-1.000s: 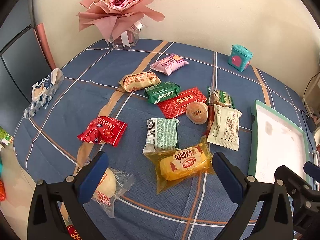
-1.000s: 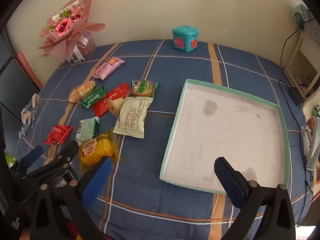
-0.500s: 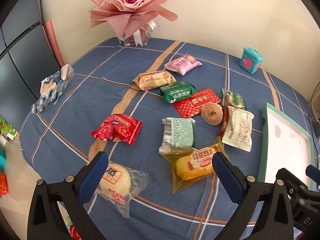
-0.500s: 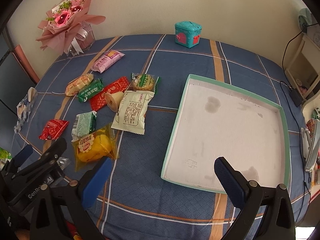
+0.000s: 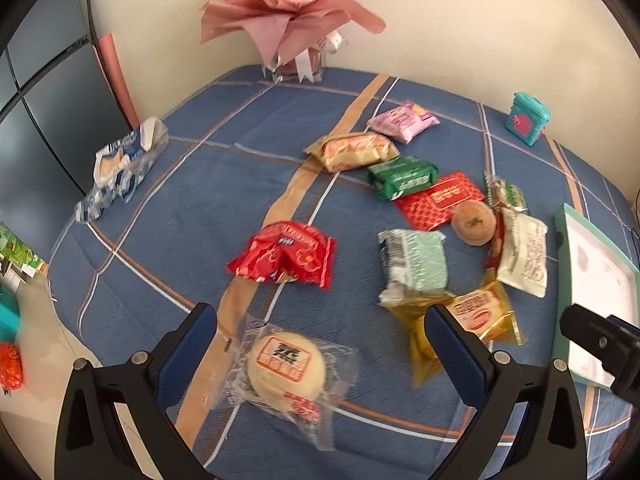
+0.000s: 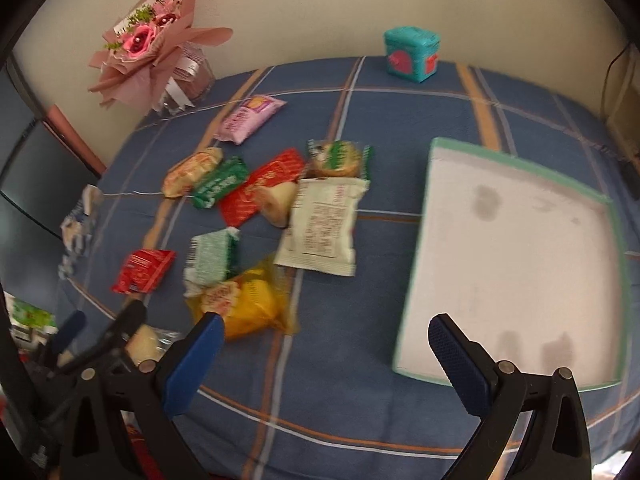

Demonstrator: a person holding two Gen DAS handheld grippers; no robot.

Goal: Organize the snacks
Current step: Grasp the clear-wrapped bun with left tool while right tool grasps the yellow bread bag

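Several wrapped snacks lie on the blue plaid tablecloth. My left gripper (image 5: 320,344) is open and empty, with a round white bun in clear wrap (image 5: 286,368) between its fingers. A red packet (image 5: 284,258), a green-white packet (image 5: 414,262) and a yellow cake pack (image 5: 470,320) lie just beyond. My right gripper (image 6: 326,354) is open and empty above bare cloth, between the yellow cake pack (image 6: 244,302) and the green-rimmed white tray (image 6: 516,256). The tray (image 5: 600,276) holds nothing.
A pink bouquet in a glass vase (image 5: 294,12) stands at the back. A teal box (image 6: 412,54) sits by the wall. A blue-white wrapper (image 5: 120,164) lies at the left edge. More snacks cluster mid-table, such as a white packet (image 6: 322,226).
My left gripper has moved left and down toward the white bun, which now sits between its fingers. My right gripper has shifted slightly left; both views are motion-blurred.
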